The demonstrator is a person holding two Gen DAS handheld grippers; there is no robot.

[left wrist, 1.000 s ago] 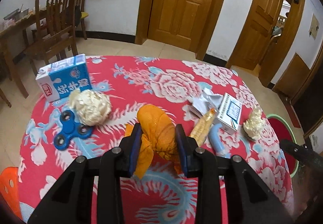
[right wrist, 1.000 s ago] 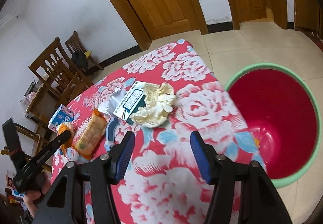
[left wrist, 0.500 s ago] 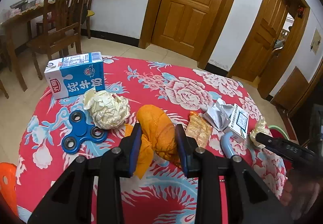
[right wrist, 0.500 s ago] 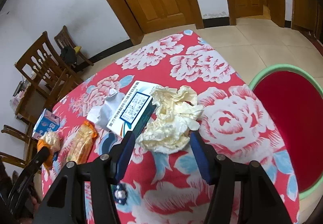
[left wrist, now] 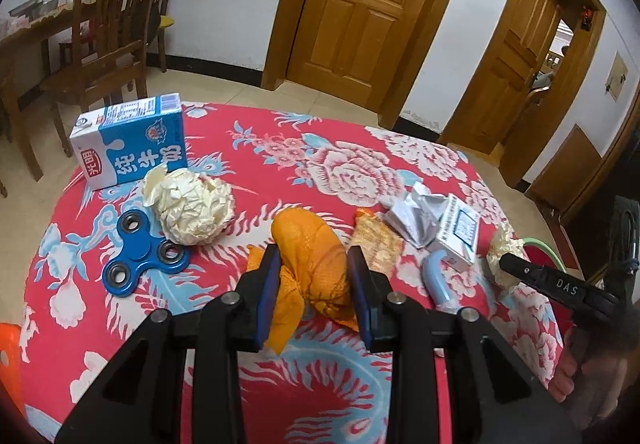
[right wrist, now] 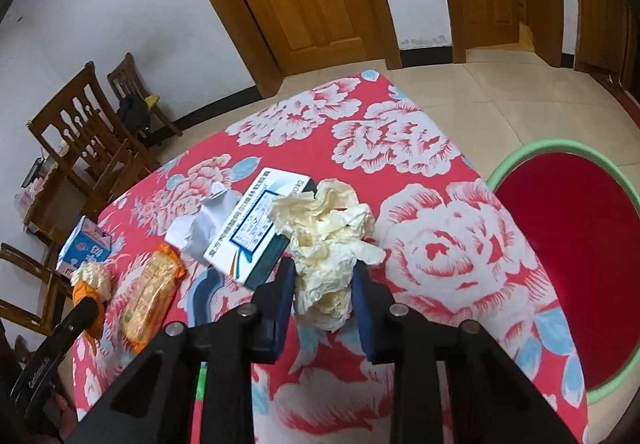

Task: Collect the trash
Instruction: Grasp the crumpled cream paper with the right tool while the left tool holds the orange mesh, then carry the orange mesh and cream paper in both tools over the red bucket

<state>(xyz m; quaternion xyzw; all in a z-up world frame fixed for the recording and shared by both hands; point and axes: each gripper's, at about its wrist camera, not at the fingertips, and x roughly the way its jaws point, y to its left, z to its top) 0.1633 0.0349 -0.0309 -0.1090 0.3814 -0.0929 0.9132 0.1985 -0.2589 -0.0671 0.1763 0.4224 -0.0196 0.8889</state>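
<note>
Wooden doors (left wrist: 360, 16) and white walls back a surface (left wrist: 280, 148) draped in a red flowered cloth. At lower centre of the left view, the left claw (left wrist: 314, 284) is clamped on an orange mesh wad (left wrist: 310, 264). Left of it lie a blue spinner (left wrist: 142, 264), a cream paper ball (left wrist: 192, 210) and a milk carton (left wrist: 132, 142). At centre of the right view, the right claw (right wrist: 324, 306) is pinched on a crumpled cream tissue (right wrist: 328, 244), which touches a white box (right wrist: 260, 228). A red basin with a green rim (right wrist: 516, 160) sits at the right edge, below the surface.
</note>
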